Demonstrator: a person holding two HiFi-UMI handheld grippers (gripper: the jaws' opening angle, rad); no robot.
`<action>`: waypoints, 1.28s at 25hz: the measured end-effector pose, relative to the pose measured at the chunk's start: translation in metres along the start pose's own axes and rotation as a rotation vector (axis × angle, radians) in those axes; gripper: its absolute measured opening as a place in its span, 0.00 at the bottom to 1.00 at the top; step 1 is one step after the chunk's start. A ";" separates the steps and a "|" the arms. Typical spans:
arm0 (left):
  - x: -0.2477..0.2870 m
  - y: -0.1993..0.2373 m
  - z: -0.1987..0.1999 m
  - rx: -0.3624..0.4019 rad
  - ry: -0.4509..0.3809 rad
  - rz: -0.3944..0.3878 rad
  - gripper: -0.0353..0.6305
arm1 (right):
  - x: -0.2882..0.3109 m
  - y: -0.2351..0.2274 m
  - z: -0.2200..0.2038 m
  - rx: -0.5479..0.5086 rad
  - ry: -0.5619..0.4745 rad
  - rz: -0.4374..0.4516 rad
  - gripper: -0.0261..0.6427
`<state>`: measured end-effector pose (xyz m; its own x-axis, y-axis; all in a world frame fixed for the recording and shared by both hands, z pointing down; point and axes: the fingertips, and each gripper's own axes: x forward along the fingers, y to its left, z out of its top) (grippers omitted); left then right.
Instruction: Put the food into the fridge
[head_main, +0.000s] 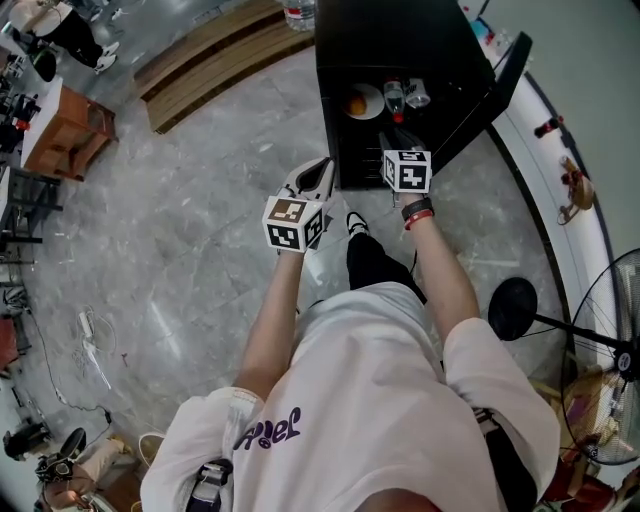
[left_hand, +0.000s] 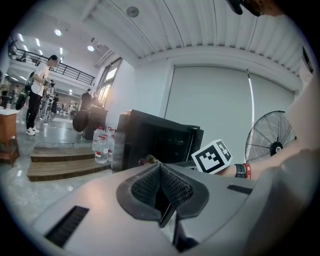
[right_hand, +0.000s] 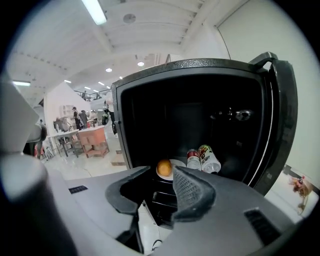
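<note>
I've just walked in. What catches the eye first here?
An open black fridge on the floor holds an orange on a plate, a can and a bottle. Before it a person holds two claws: the left claw shut, the right claw open and empty.

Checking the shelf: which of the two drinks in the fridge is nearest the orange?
The red-topped drink, right beside the orange on its plate; the clear bottle is beyond it.

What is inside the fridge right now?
Inside the fridge: an orange on a white plate, with a can and a bottle beside it. The dark rear and lower part cannot be made out.
</note>
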<state>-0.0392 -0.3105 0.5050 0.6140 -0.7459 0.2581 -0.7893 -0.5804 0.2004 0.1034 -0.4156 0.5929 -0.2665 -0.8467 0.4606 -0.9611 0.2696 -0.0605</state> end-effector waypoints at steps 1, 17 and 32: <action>-0.002 0.000 0.000 -0.001 -0.001 0.002 0.08 | -0.003 0.001 0.001 0.001 -0.005 0.000 0.26; -0.047 -0.017 0.006 0.008 -0.016 0.009 0.08 | -0.087 0.026 0.001 0.075 -0.020 -0.023 0.16; -0.069 -0.035 0.012 0.039 -0.039 0.008 0.08 | -0.172 0.026 0.005 0.091 -0.109 -0.021 0.07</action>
<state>-0.0539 -0.2429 0.4690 0.6080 -0.7624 0.2218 -0.7939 -0.5861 0.1617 0.1239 -0.2656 0.5078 -0.2483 -0.8978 0.3637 -0.9677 0.2132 -0.1346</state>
